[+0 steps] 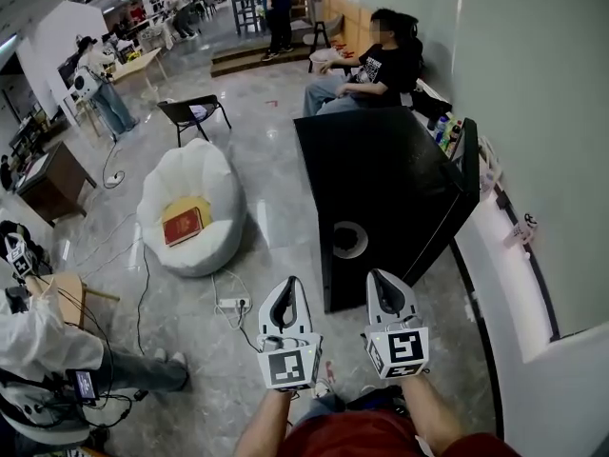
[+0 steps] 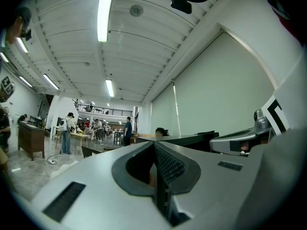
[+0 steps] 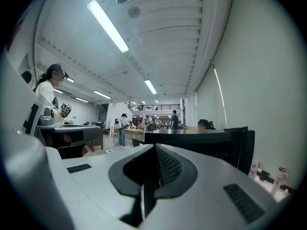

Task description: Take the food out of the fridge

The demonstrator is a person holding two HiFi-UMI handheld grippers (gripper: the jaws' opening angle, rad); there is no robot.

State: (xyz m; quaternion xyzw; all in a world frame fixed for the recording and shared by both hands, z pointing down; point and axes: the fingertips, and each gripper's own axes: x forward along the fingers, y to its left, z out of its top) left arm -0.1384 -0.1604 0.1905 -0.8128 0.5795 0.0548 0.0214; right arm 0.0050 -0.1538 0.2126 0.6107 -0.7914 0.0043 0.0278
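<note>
Black and big, the box (image 1: pixel 390 174) stands on the floor just ahead of both grippers and a bit to the right, and neither one touches it; no view shows inside it, so I cannot tell where the food is. The left gripper (image 1: pixel 285 288) and the right gripper (image 1: pixel 383 282) are side by side, pointing level toward the box, each with its jaws clenched tight and nothing between them. A white beanbag (image 1: pixel 200 174) with a red book (image 1: pixel 183 226) on it sits off to the left.

Black cabinet (image 1: pixel 381 188) blocks ahead; bare floor (image 1: pixel 271 212) btwn it & beanbag (image 1: pixel 205 174) free.
</note>
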